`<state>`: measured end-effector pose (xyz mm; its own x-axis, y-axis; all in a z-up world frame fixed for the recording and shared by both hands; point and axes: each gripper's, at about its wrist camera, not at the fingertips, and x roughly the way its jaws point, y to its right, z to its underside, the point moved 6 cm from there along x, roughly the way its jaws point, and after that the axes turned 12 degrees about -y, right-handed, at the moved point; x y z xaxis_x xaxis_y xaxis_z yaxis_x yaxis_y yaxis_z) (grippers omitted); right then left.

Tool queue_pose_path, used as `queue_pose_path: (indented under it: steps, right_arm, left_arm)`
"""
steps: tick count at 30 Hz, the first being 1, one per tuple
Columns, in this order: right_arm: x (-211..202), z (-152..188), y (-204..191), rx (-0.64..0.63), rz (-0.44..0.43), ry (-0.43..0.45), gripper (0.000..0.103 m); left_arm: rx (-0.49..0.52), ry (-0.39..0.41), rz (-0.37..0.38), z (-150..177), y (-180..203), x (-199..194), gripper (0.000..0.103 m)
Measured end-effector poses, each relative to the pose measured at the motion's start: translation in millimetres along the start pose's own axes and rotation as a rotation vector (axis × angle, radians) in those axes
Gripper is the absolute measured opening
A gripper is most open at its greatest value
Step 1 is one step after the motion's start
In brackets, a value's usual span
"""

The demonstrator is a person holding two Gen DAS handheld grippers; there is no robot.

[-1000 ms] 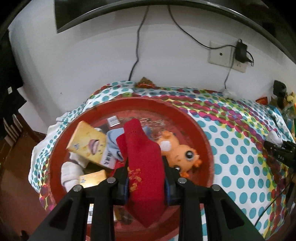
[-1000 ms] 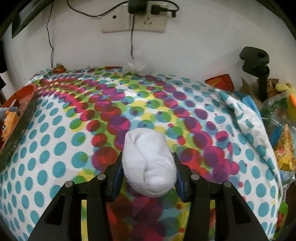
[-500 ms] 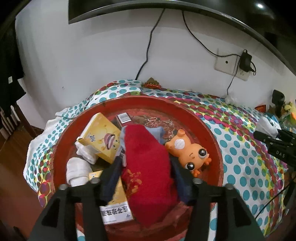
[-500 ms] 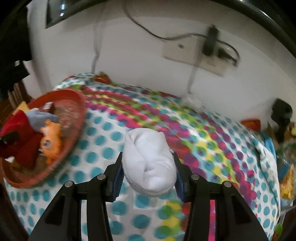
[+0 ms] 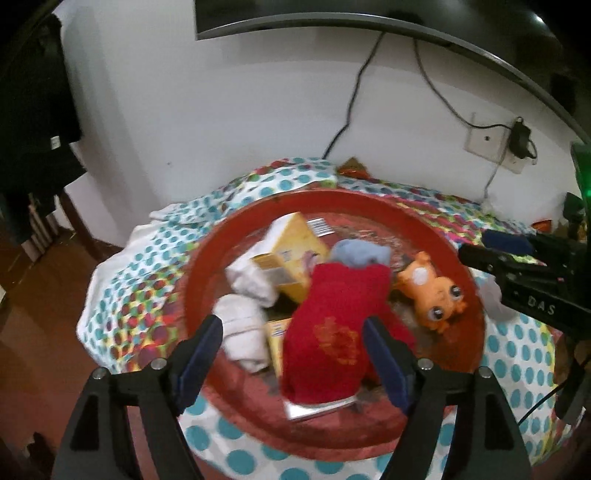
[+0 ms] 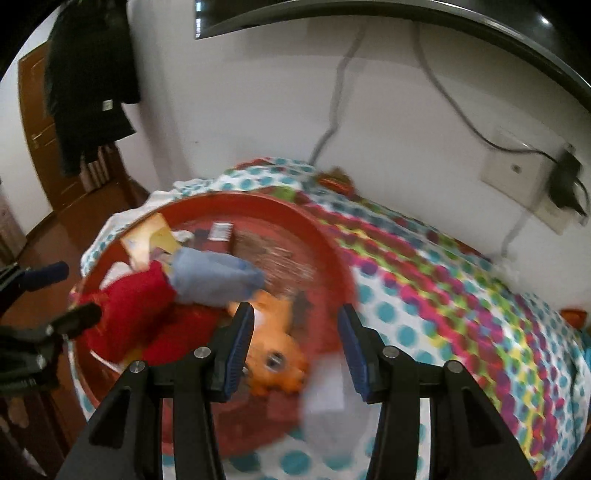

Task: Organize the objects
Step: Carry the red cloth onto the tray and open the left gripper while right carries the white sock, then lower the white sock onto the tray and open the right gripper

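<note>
**A:** What does the room look like, from the left?

**B:** A dark garment (image 6: 88, 85) hangs by a brown wooden door (image 6: 37, 122), above a reddish wooden floor (image 5: 33, 295). The wall behind is plain white. A black cable (image 5: 351, 110) drops down it from the edge of a dark flat screen (image 5: 332, 14). Far right is a cream wall socket (image 5: 487, 142) with a black charger (image 5: 521, 136) plugged in.

**A:** And the surface?

**B:** A desk stands against that wall, draped in a white cloth printed with teal, pink and yellow dots (image 6: 461, 295). A round red tray (image 5: 332, 194) sits on its left part.

**A:** What lies in the tray?

**B:** From the left: rolled white socks (image 5: 240, 325), a yellow cardboard box (image 5: 291, 251), a red sock with a gold pattern (image 5: 332, 325), a pale blue sock (image 5: 358, 253) behind it, then an orange plastic animal toy (image 5: 432, 288).

**A:** The left gripper?

**B:** The left gripper (image 5: 291, 325) hangs over the tray's near side. Its jaws have just been opening and now stand wide apart. The red sock lies between them, and neither pad touches it.

**A:** The right one?

**B:** The right gripper (image 6: 297, 325) is over the tray's right edge, jaws part-way apart. A white sock (image 6: 325, 391) shows as a blurred smear low between them. I cannot tell whether the pads press on it.
</note>
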<state>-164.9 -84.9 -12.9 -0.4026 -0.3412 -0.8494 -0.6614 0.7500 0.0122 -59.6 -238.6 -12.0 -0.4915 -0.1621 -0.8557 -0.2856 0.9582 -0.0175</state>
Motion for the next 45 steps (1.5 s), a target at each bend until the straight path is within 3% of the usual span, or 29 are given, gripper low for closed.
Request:
queue_pose_path:
  steps: [6, 10, 13, 19, 23, 27, 28, 29, 30, 36, 39, 41, 45]
  right_arm:
    - [19, -12, -24, 0.001, -0.025, -0.021, 0.043]
    - [10, -7, -11, 0.043, -0.025, -0.004, 0.043]
    - [-2, 16, 24, 0.104, 0.012, 0.002, 0.045]
    - [19, 68, 74, 0.166, 0.092, -0.14, 0.045]
    - [37, 87, 83, 0.219, 0.064, -0.182, 0.059]
    - [46, 98, 76, 0.24, 0.0, -0.184, 0.062]
    - [47, 99, 72, 0.233, 0.002, -0.182, 0.061]
    - [46, 101, 66, 0.211, 0.019, -0.182, 0.044]
    - [44, 102, 59, 0.179, 0.025, -0.176, 0.038]
    - [25, 72, 43, 0.111, 0.133, -0.12, 0.038]
    - [17, 52, 40, 0.105, 0.138, -0.09, 0.038]
    - [7, 39, 38, 0.075, 0.206, -0.051, 0.038]
    - [7, 13, 13, 0.052, 0.063, -0.068, 0.038]
  left_arm:
    - [-0.017, -0.005, -0.018, 9, -18, 2, 0.08]
    - [-0.001, -0.008, -0.01, 9, -17, 3, 0.08]
    - [0.015, -0.009, 0.012, 10, -10, 2, 0.08]
    - [0.052, -0.011, 0.024, 9, 12, 6, 0.08]
    - [0.083, -0.02, 0.011, 12, 24, 8, 0.08]
    - [0.077, -0.028, 0.011, 11, 24, 10, 0.08]
    - [0.073, -0.032, 0.012, 10, 24, 10, 0.08]
    - [0.067, -0.032, 0.015, 9, 23, 9, 0.08]
    - [0.061, -0.029, 0.016, 8, 22, 9, 0.08]
    - [0.067, -0.027, 0.006, 7, 22, 6, 0.08]
    - [0.061, -0.025, -0.006, 6, 20, 5, 0.08]
    - [0.048, -0.026, -0.007, 6, 16, 4, 0.08]
    - [0.031, -0.035, -0.025, 4, 11, 5, 0.08]
